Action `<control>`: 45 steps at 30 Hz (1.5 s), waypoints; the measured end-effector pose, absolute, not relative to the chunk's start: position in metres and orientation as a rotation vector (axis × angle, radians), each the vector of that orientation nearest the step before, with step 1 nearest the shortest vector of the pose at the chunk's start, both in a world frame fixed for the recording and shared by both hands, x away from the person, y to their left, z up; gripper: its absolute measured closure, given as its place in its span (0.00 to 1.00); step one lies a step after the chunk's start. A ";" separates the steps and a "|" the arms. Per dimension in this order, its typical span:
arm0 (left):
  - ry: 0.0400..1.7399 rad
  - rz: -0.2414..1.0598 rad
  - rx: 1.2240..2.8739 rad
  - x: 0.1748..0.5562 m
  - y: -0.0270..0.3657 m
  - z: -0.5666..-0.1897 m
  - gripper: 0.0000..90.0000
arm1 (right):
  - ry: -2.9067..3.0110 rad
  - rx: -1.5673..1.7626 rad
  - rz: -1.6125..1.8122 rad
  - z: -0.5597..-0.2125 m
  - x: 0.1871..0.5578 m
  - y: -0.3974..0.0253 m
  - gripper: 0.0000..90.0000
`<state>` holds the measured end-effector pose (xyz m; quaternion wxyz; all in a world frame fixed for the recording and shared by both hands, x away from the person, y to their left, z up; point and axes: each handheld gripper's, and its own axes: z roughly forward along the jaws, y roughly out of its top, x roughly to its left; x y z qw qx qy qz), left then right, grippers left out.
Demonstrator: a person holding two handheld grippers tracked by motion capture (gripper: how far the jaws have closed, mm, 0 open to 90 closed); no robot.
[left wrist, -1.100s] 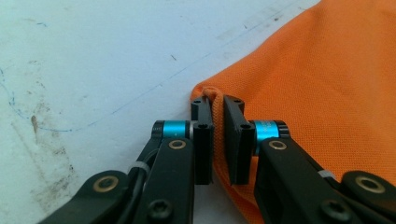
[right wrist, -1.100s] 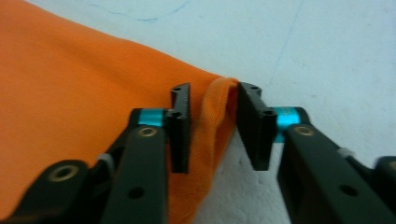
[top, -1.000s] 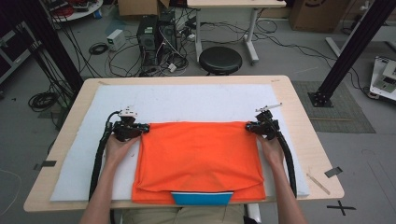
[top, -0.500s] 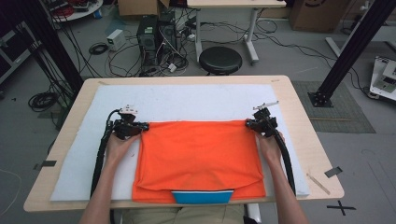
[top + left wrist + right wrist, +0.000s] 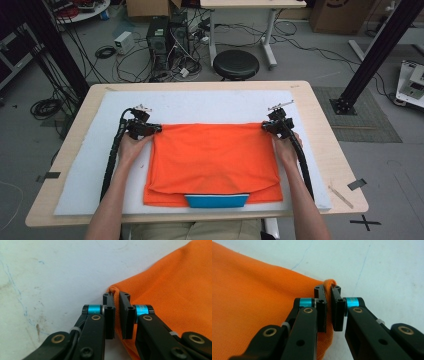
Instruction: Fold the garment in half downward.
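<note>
Orange shirt flat on white-padded surface. L gripper & R gripper each clamp a far corner (thin bite). Risk: uneven pull → corner slips, fold skews.

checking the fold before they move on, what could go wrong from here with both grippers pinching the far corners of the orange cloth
1. Left gripper and right gripper each clamp only a thin edge of the orange cloth; a tug could slip a corner free.
2. Uneven pulling may skew the fold, since the near layers above the blue piece already lie offset.
</note>
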<state>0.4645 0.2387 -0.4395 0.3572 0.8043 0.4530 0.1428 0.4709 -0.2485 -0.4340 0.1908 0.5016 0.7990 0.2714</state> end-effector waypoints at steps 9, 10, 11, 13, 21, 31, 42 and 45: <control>1.217 0.381 2.083 0.484 0.231 -0.437 0.93 | 2.233 1.418 0.741 -0.434 0.486 -0.249 0.95; 1.226 0.372 2.084 0.486 0.232 -0.437 0.93 | 2.235 1.416 0.743 -0.434 0.489 -0.250 0.95; 1.232 0.371 2.089 0.488 0.231 -0.436 0.93 | 2.232 1.428 0.748 -0.434 0.491 -0.251 0.95; 1.235 0.383 2.106 0.491 0.228 -0.435 0.93 | 2.225 1.441 0.766 -0.435 0.494 -0.253 0.95; 1.249 0.370 2.035 0.498 0.231 -0.439 0.93 | 2.217 1.473 0.737 -0.433 0.510 -0.255 0.95; 1.268 0.403 2.037 0.487 0.231 -0.430 0.55 | 2.174 1.492 0.752 -0.424 0.503 -0.258 0.47; 1.080 0.421 2.089 0.414 0.225 -0.416 0.49 | 2.253 1.300 0.950 -0.409 0.423 -0.259 0.36; 1.042 0.422 2.047 0.390 0.231 -0.414 0.46 | 2.243 1.263 0.994 -0.410 0.400 -0.260 0.35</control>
